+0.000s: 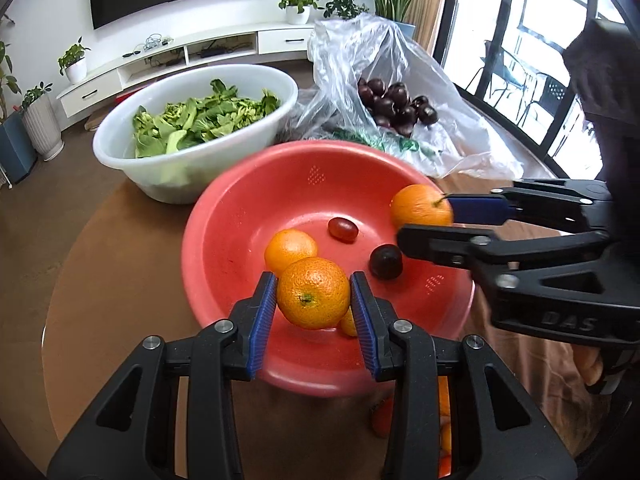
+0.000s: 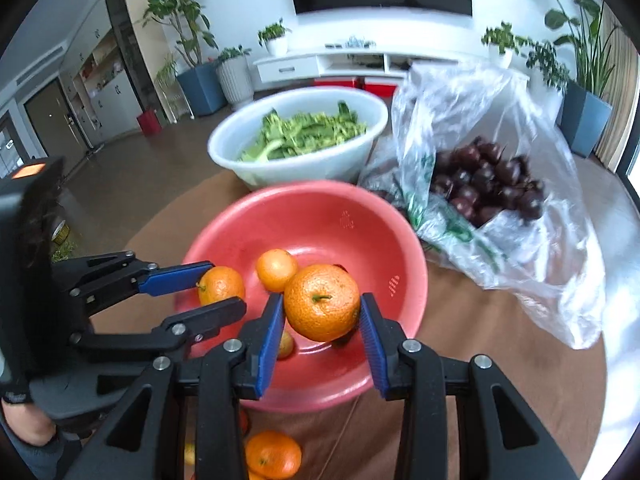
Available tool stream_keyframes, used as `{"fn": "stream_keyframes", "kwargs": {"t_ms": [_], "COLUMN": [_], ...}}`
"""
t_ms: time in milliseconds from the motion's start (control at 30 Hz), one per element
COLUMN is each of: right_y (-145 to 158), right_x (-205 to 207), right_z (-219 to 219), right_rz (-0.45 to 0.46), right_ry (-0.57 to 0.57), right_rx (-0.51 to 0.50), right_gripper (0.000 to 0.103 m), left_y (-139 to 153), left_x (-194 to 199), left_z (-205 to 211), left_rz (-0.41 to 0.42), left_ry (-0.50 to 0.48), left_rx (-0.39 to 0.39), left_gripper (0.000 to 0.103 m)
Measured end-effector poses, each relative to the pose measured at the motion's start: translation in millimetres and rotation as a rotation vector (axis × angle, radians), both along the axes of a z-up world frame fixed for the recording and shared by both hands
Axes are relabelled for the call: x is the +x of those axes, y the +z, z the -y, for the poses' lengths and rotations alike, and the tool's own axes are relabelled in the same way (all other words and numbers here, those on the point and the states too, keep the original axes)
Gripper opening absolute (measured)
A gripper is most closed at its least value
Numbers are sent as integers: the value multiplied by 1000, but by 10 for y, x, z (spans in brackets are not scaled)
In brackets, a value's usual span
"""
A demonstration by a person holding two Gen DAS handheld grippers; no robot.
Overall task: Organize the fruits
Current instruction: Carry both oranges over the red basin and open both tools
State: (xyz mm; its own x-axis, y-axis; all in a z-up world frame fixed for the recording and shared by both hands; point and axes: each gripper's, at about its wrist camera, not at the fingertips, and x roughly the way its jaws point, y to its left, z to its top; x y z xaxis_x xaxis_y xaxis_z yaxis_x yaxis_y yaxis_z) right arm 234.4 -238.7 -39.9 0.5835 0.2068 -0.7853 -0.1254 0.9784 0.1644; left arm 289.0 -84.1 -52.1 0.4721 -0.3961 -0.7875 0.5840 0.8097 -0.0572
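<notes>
The left claw (image 1: 314,300) is clenched on an orange (image 1: 313,293), held above the near rim of the red basin (image 1: 224,240). The right claw (image 2: 322,316) grips a second orange (image 2: 322,302) over the same basin (both fruits hang clear of its floor). Inside lie another orange (image 1: 290,248), a small red tomato (image 1: 343,229) and a dark plum (image 1: 385,261). The basin sits on the desk (image 1: 120,280) beside a white bowl of greens (image 1: 192,128).

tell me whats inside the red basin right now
Loose in the red basin: one orange, a small red tomato-like fruit, one dark plum. The held oranges cover part of its floor.
</notes>
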Motion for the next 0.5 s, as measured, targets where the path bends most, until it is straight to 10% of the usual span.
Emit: {"fn": "stream_keyframes", "kwargs": {"t_ms": [500], "right_y": [-261], "right_x": [217], "right_z": [-64], "right_rz": [-46], "right_ry": [10], "right_rx": [-70], "right_gripper": [41], "left_y": [-227], "left_x": [114], "left_z": [166], "left_rz": [6], "left_ry": [-31], "left_rx": [60], "left_gripper": [35]}}
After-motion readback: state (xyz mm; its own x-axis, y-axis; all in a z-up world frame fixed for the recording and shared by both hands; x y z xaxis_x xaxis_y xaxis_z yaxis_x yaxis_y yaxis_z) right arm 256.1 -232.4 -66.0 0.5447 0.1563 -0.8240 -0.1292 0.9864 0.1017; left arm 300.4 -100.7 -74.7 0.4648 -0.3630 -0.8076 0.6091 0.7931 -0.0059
